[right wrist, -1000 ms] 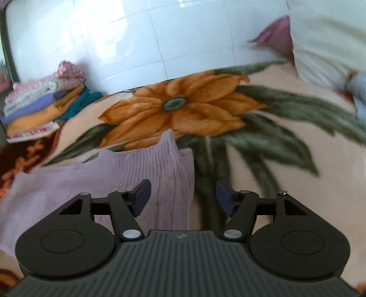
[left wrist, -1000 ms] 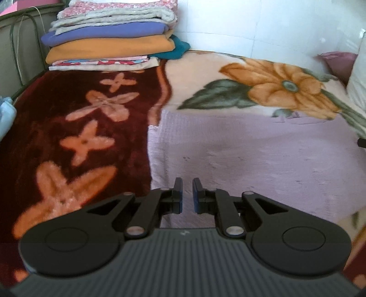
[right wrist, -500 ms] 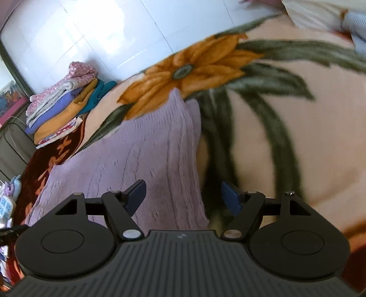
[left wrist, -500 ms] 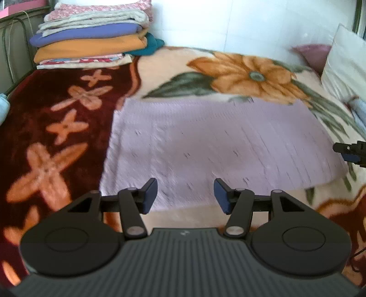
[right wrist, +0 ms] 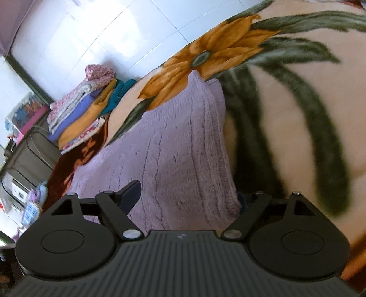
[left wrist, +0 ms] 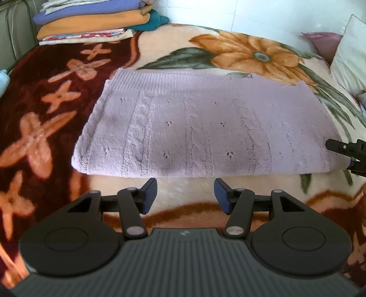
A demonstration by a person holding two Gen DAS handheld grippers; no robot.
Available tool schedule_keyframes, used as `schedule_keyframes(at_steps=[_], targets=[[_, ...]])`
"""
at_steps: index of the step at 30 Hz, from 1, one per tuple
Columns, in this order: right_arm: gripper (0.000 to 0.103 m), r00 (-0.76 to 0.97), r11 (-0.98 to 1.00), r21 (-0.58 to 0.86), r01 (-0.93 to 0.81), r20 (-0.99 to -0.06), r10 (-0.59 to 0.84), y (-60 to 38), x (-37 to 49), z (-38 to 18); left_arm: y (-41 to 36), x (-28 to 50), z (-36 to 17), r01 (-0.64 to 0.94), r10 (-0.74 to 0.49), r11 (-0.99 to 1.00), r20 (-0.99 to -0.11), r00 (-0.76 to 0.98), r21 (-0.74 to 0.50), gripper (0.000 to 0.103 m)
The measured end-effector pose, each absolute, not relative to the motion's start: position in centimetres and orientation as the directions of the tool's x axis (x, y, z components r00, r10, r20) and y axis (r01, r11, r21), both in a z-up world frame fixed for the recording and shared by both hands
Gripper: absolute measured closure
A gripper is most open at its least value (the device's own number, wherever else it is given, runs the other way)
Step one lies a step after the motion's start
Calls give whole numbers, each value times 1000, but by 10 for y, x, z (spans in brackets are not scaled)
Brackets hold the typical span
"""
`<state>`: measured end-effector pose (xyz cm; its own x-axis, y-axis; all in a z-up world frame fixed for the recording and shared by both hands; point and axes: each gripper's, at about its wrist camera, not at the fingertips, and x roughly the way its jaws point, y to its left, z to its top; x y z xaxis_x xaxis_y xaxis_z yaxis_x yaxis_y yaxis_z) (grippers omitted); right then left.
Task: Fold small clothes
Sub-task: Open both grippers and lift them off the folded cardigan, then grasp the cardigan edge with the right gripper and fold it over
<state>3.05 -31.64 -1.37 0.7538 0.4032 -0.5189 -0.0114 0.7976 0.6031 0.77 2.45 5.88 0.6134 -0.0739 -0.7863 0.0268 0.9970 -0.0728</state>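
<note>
Firstly, left wrist view: the left gripper (left wrist: 185, 194) hovers over the cream part of the plush floral blanket (left wrist: 187, 45), jaws apart with nothing between them, its blue pads just short of the near folded edge of the lilac cable-knit sweater (left wrist: 201, 128). That sweater lies flat as a wide rectangle across the bed, left end over the dark red flowered area, right end over the cream area below the big orange flower print (left wrist: 249, 52). The right gripper (left wrist: 345, 157) pokes in at the frame's right edge, at the sweater's near right corner. A stack of folded clothes (left wrist: 91, 20), orange, purple, teal and patterned, sits at the far left corner, well apart from the sweater. A white pillow (left wrist: 350, 52) is at far right. Right wrist view, tilted: the right gripper (right wrist: 189, 196) has its jaws wide and opening, straddling the sweater's (right wrist: 173, 155) end; the left finger sits over the knit, the right finger is partly hidden behind the fabric edge, and the pads do not press on it. The clothes stack (right wrist: 87, 109) appears at left by the white tiled wall (right wrist: 96, 41), with a dark metal bed frame (right wrist: 25, 155) below it.
</note>
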Motion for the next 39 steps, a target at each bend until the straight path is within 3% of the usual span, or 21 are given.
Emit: schedule_keyframes(at_steps=[9, 15, 18, 20, 25, 33, 39], targets=[[8, 765, 748, 663, -25, -470, 442, -323, 42, -20, 24, 9, 51, -6, -53, 998, -804, 592, -70, 46], [7, 774, 791, 609, -53, -475, 418, -312, 39, -21, 26, 9, 49, -11, -43, 998, -807, 589, -61, 46], [22, 785, 794, 607, -21, -482, 390, -313, 37, -18, 27, 8, 49, -12, -42, 998, -806, 591, -61, 46], [41, 790, 778, 628, -6, -474, 389, -318, 37, -17, 28, 9, 49, -14, -41, 998, -806, 590, -61, 46], [66, 792, 690, 723, 36, -442, 422, -332, 44, -23, 35, 10, 53, -13, -34, 999, -798, 602, -53, 46], [74, 809, 676, 735, -52, -366, 460, -317, 50, 21, 63, 18, 77, -30, -10, 999, -775, 632, -37, 46], [76, 787, 767, 610, -202, -365, 498, -270, 65, 78, 83, 33, 96, -21, 18, 1000, -760, 650, 6, 46]])
